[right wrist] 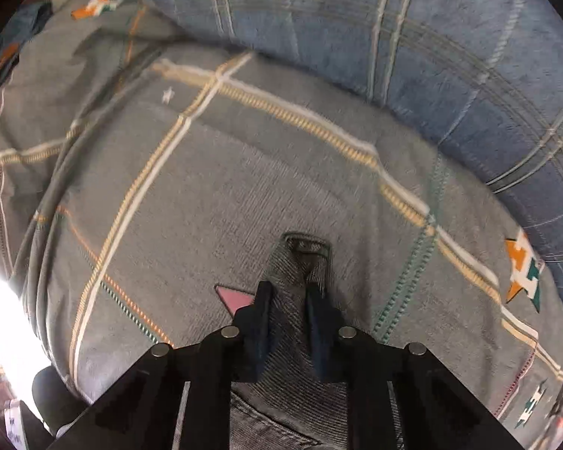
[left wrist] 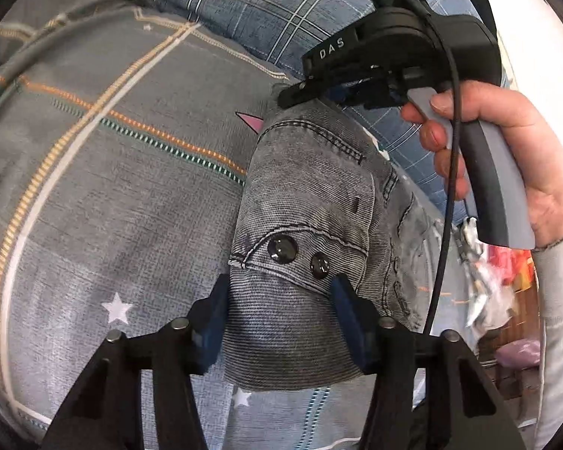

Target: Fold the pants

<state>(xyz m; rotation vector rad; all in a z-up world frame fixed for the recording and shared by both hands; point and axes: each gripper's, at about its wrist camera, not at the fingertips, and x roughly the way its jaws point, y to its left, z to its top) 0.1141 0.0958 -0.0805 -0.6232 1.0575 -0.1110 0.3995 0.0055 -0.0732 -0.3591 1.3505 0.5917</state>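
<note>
Grey denim pants [left wrist: 311,195] are stretched between both grippers above the bed. In the left wrist view my left gripper [left wrist: 279,300] is shut on the waistband by two metal buttons [left wrist: 282,249]. The right gripper [left wrist: 296,93], held by a hand [left wrist: 506,142], pinches the far end of the waistband. In the right wrist view my right gripper [right wrist: 288,296] is shut on a bunched fold of the pants [right wrist: 300,262], with a belt loop sticking out past the fingertips.
A grey bedsheet [left wrist: 112,187] with striped lines and stars lies under the pants. A blue plaid pillow [right wrist: 413,56] lies along the far side. Clutter on the floor [left wrist: 499,281] shows beyond the bed's right edge.
</note>
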